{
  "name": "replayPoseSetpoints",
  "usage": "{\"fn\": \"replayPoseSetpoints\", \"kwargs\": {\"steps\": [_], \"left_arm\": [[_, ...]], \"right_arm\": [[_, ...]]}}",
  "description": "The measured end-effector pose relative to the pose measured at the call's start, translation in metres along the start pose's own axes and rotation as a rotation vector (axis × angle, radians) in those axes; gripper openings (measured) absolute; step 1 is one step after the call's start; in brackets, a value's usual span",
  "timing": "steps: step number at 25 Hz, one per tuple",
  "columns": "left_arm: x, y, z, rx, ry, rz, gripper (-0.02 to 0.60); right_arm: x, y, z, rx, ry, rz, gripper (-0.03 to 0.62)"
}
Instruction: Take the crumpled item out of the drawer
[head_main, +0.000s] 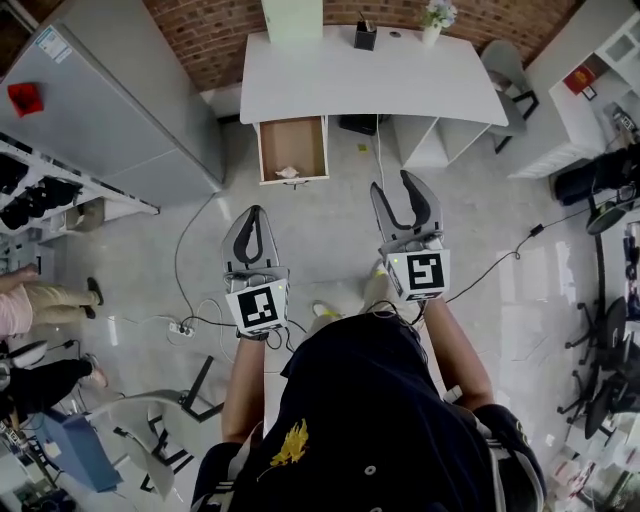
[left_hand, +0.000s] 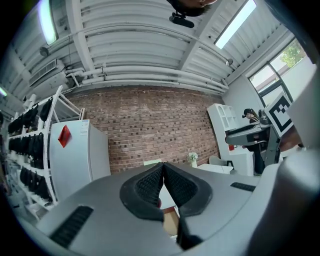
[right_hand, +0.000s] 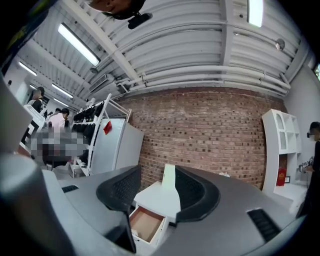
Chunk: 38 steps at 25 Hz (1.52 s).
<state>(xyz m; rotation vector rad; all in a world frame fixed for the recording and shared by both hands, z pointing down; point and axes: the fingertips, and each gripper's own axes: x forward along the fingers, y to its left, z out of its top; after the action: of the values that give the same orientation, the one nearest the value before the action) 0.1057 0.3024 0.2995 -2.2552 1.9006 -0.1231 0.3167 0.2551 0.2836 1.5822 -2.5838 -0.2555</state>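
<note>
My left gripper (head_main: 256, 212) is clenched empty, my right gripper (head_main: 393, 188) spread wide. I judge the crumpled item (head_main: 288, 172) in the drawer (head_main: 292, 140) light, soft and crushable; I'd pinch its top fold.

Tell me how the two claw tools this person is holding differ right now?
The left gripper has its jaws closed together with the tips touching, while the right gripper has its jaws wide apart. The right gripper is held further forward toward the white desk, and the left gripper sits further back. Both are grey with black pads, point level toward the desk and hold nothing.
</note>
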Motion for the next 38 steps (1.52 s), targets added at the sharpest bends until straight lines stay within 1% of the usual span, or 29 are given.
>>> {"fn": "replayPoseSetpoints", "kwargs": {"steps": [2, 4, 8, 13, 16, 18, 19, 23, 24, 27, 28, 33, 36, 38], "left_arm": [[-0.009, 0.013, -0.007, 0.012, 0.011, 0.027, 0.018], [-0.018, 0.026, -0.012, 0.004, 0.019, 0.057, 0.018], [-0.022, 0.047, -0.019, -0.005, 0.029, 0.076, 0.018], [-0.026, 0.078, -0.033, -0.022, 0.094, 0.067, 0.018], [-0.019, 0.094, -0.04, -0.033, 0.107, 0.077, 0.018], [-0.01, 0.103, -0.045, -0.053, 0.109, 0.093, 0.018], [-0.004, 0.107, -0.048, -0.062, 0.111, 0.1, 0.018], [0.027, 0.125, -0.064, -0.031, 0.131, 0.087, 0.018], [0.038, 0.131, -0.064, -0.033, 0.125, 0.091, 0.018], [0.077, 0.155, -0.059, -0.069, 0.112, 0.115, 0.018], [0.09, 0.163, -0.062, -0.066, 0.117, 0.11, 0.018], [0.159, 0.198, -0.077, -0.07, 0.162, 0.1, 0.018], [0.201, 0.211, -0.094, -0.055, 0.203, 0.077, 0.018], [0.222, 0.219, -0.104, -0.037, 0.234, 0.066, 0.018]], "right_arm": [[0.004, 0.007, -0.004, 0.016, 0.011, 0.009, 0.25], [0.008, 0.016, -0.006, 0.019, 0.012, 0.024, 0.259], [0.024, 0.03, 0.002, -0.001, 0.009, 0.042, 0.259], [0.049, 0.048, 0.003, -0.003, 0.055, 0.06, 0.259], [0.069, 0.059, 0.002, -0.016, 0.066, 0.086, 0.259], [0.084, 0.066, -0.003, -0.023, 0.074, 0.101, 0.259], [0.093, 0.069, -0.007, -0.025, 0.078, 0.108, 0.259], [0.134, 0.075, -0.02, -0.016, 0.089, 0.124, 0.259], [0.147, 0.075, -0.023, -0.009, 0.091, 0.125, 0.259], [0.192, 0.075, -0.032, 0.011, 0.098, 0.124, 0.259], [0.208, 0.075, -0.035, 0.018, 0.103, 0.124, 0.259], [0.287, 0.07, -0.054, 0.053, 0.146, 0.12, 0.259], [0.328, 0.063, -0.07, 0.065, 0.176, 0.125, 0.259], [0.352, 0.061, -0.088, 0.057, 0.217, 0.14, 0.259]]}}
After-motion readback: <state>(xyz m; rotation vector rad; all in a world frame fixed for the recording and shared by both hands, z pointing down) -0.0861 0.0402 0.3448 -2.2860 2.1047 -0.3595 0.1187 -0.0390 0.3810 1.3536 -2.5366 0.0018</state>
